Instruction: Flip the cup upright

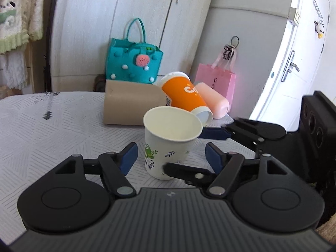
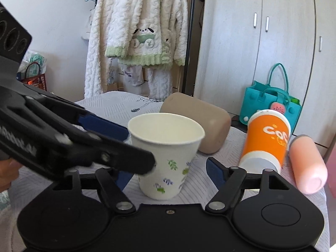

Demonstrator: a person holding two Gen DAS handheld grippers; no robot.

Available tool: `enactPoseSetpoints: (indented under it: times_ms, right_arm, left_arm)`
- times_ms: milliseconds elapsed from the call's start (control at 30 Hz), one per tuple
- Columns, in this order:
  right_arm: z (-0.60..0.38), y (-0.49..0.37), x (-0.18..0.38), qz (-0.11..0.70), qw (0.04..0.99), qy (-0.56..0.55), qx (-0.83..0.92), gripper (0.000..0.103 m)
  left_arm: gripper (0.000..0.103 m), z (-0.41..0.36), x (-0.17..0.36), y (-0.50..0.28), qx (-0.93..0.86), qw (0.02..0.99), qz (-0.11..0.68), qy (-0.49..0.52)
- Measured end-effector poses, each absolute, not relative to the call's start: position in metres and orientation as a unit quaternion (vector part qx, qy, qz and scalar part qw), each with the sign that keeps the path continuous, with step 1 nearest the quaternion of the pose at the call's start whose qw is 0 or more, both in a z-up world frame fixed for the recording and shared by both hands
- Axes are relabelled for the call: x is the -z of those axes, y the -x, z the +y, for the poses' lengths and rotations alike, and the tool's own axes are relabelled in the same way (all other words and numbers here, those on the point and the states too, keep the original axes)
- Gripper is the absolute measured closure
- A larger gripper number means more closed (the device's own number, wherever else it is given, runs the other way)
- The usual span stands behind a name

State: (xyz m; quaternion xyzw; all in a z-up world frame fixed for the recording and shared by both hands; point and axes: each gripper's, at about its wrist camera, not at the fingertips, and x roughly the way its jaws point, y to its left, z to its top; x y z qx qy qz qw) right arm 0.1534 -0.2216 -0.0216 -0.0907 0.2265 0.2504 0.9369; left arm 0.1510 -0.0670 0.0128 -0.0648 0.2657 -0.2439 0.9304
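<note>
- We hold the left gripper (image 1: pixel 171 156) low and level over the counter (image 1: pixel 63 130), its jaws spread wide, one blue pad at 9 o'clock of the paper cup (image 1: pixel 168 145) and one at 3 o'clock, neither touching it.
- The right gripper (image 2: pixel 168 173) sits the same way from the other side, jaws also spread wide with the cup (image 2: pixel 166 157) between them and gaps on both sides.
- The cup stands mouth up on the patterned cloth of the counter, white with green leaf prints, tilted slightly in both views.
- In the left wrist view the right gripper (image 1: pixel 216 135) enters from 3 o'clock; one black finger tip reaches the cup's lower wall, but we cannot tell whether it touches.
- In the right wrist view the left gripper (image 2: pixel 117 145) crosses from 9 o'clock, one blue pad beside the cup's rim.
- Only the left view shows a pink gift bag (image 1: pixel 216 82) and a white door (image 1: pixel 294 58) at 2 o'clock.
- Only the right view shows a fluffy white garment (image 2: pixel 138 35) hanging at 12 o'clock.
- Both views show an orange cup (image 1: pixel 184 93) lying on its side, a pink tumbler (image 1: pixel 212 99), a beige container (image 1: pixel 130 103) and a teal bag (image 1: pixel 132 63) behind.
</note>
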Motion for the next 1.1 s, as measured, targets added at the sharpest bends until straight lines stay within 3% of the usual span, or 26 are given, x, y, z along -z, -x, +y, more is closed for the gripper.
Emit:
enactPoseSetpoints:
  times_ms: [233, 533, 1100]
  right_arm:
    - [-0.24, -0.118, 0.018, 0.218, 0.95, 0.059, -0.216, 0.024]
    - [-0.239, -0.053, -0.015, 0.136, 0.975, 0.039, -0.171, 0.024]
    - [-0.223, 0.029, -0.005, 0.105, 0.993, -0.002, -0.058, 0.019]
  left_arm:
    - [0.029, -0.059, -0.03, -0.111, 0.199, 0.95, 0.233, 0.055]
    - [0.016, -0.048, -0.056, -0.039, 0.165, 0.971, 0.17, 0.042]
    - [0.008, -0.038, -0.037, 0.027, 0.091, 0.983, 0.154, 0.03]
